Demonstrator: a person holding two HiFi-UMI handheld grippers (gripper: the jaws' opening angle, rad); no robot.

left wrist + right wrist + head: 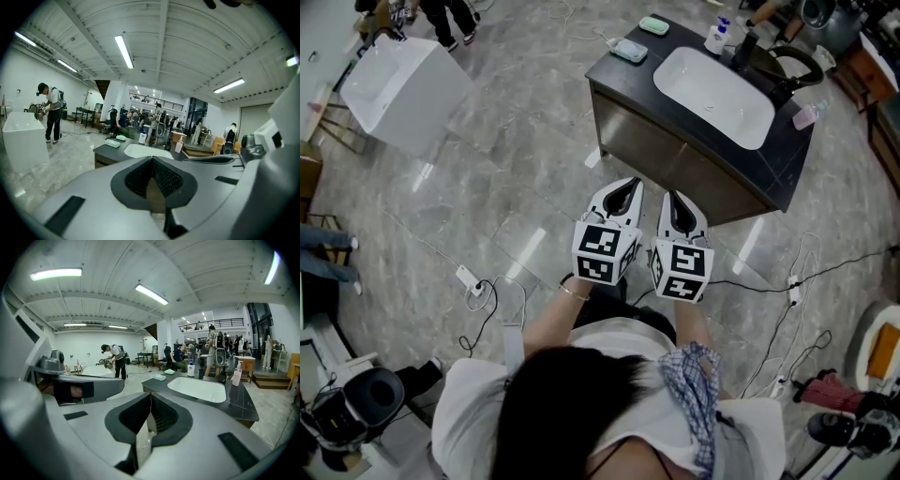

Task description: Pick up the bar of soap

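Note:
A dark-topped vanity [619, 80] with a white basin [712, 94] stands ahead of me. On its far left corner lie a pale green bar of soap [653, 25] and a whitish-blue soap dish [629, 51]. The bar [121, 138] and the dish [112, 143] also show in the left gripper view, and the bar [169, 372] and the dish [159, 377] in the right gripper view. My left gripper [625, 185] [151, 158] and right gripper [675, 197] [150, 396] are held side by side over the floor, short of the vanity's front. Both are shut and hold nothing.
A pump bottle [715, 37] and a dark tap [745, 47] stand behind the basin. A white tub [403, 89] sits on the floor at the left. Cables and a power strip [469, 279] lie on the marble floor. Several people work in the background.

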